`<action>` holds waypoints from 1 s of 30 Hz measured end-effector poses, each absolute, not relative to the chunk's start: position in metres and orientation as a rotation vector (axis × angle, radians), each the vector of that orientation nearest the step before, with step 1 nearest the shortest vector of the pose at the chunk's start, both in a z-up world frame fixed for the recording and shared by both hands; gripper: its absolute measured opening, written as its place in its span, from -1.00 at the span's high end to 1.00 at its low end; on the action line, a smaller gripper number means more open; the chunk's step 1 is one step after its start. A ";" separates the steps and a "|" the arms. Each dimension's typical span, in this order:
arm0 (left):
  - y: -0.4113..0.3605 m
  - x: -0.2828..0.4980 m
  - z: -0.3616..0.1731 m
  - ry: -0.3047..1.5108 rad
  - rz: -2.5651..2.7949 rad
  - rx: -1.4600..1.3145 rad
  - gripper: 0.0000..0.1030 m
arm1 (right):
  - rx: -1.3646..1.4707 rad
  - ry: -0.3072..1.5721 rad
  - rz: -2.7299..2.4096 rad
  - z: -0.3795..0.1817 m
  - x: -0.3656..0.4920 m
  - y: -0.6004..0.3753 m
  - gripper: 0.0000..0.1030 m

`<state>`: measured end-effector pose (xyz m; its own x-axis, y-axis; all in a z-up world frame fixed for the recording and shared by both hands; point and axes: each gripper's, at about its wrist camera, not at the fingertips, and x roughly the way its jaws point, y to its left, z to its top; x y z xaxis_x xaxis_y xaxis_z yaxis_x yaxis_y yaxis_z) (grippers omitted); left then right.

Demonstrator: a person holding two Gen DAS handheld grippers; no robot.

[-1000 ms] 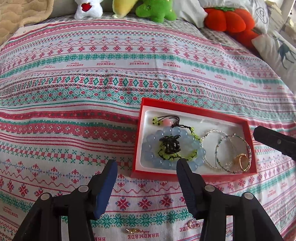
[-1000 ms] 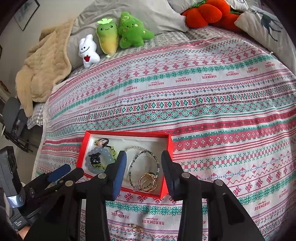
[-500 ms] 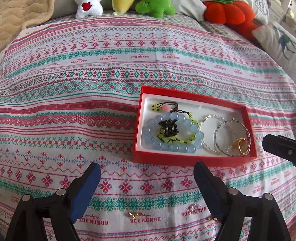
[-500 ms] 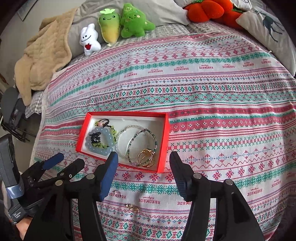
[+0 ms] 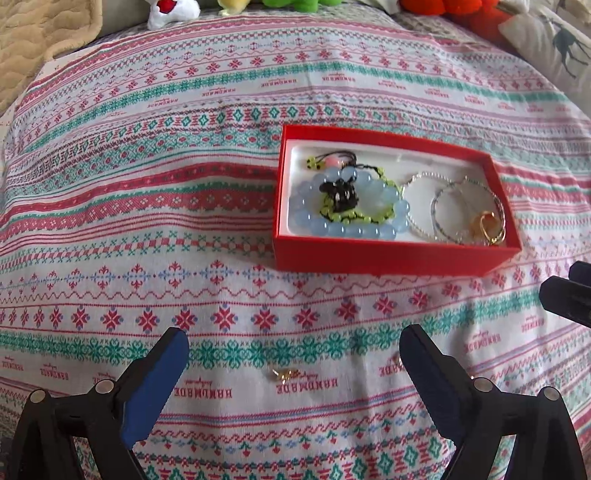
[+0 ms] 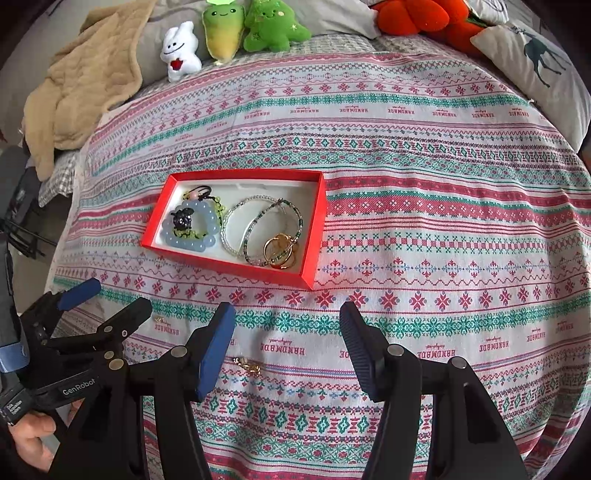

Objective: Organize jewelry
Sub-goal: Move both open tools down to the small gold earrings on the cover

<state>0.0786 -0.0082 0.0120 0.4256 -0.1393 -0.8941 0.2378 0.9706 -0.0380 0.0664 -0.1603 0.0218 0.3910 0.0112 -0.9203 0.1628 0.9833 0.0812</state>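
A red box [image 5: 388, 258] [image 6: 236, 269] lies on the patterned bedspread and holds a blue bead bracelet [image 5: 347, 227] [image 6: 192, 240], thin bead bracelets [image 5: 439, 206] [image 6: 258, 221] and gold rings [image 5: 489, 225] [image 6: 280, 251]. A small gold piece [image 5: 284, 373] [image 6: 248, 365] lies loose on the cloth in front of the box. My left gripper [image 5: 293, 365] is open and empty, with the gold piece between its fingers. My right gripper [image 6: 288, 343] is open and empty, just right of that piece. A second small piece [image 5: 396, 358] lies by the left gripper's right finger.
Plush toys [image 6: 221, 33] and an orange plush [image 6: 417, 16] sit at the bed's far end. A beige blanket [image 6: 77, 85] lies at the far left, a deer pillow [image 6: 543, 70] at the far right. The right gripper's tip [image 5: 569, 295] shows in the left wrist view.
Both grippers have drawn back from the box toward the near side of the bed. The left gripper's jaws have opened wider. The loose gold piece now lies between the left fingers.
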 end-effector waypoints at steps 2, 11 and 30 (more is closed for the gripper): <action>-0.009 0.077 0.008 1.123 -0.241 0.117 -0.86 | 0.153 1.173 -0.096 0.020 0.063 -0.158 -0.20; -0.001 0.074 -0.014 1.229 -0.222 0.178 -0.86 | 0.127 1.286 -0.086 -0.007 0.052 -0.147 -0.20; 0.019 0.075 -0.051 1.290 -0.243 0.247 -0.86 | 0.231 1.378 0.009 -0.040 0.055 -0.130 0.23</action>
<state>0.0754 0.0189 -0.0512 0.2588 -0.0399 -0.9651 0.3138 0.9484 0.0449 0.0549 -0.1300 -0.0401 0.1953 0.1415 -0.9705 0.1283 0.9773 0.1683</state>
